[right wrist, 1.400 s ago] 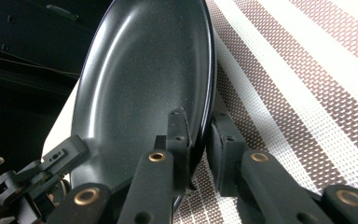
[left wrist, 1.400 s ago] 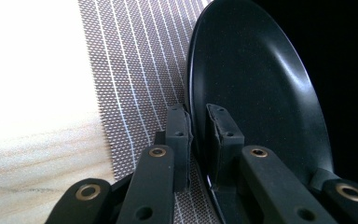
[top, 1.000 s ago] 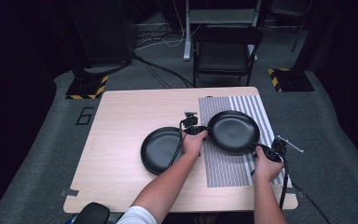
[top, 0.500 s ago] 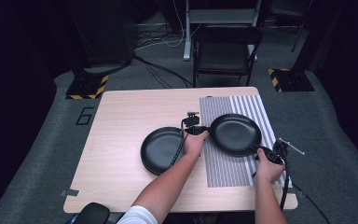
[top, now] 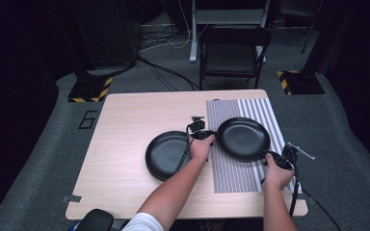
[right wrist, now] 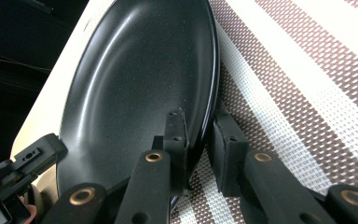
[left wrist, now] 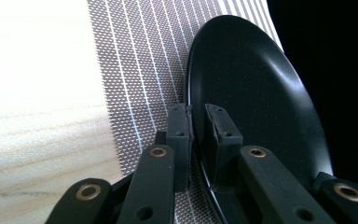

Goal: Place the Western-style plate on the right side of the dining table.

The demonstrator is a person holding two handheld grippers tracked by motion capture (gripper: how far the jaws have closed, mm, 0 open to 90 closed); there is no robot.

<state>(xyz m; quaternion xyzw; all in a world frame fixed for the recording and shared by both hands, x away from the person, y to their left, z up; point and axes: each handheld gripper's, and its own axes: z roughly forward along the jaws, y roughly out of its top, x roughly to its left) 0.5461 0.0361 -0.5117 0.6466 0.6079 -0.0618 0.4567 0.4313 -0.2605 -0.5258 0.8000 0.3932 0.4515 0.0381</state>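
Left gripper point(top: 206, 135) and right gripper point(top: 271, 155) clamp opposite rims of the round black plate point(top: 243, 138) above the striped woven placemat point(top: 231, 175); a second round black plate point(top: 166, 155) lies beside it on the light wooden table point(top: 125, 139).

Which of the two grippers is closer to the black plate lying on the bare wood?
Left. The left gripper pinches the striped-mat plate right beside the bare-wood plate; the right gripper grips that same plate's far rim.

Looks like a lab or recording studio: dark curtains, floor cables point(top: 166, 72), hazard-taped stand bases point(top: 89, 91), folding chair point(top: 235, 55).
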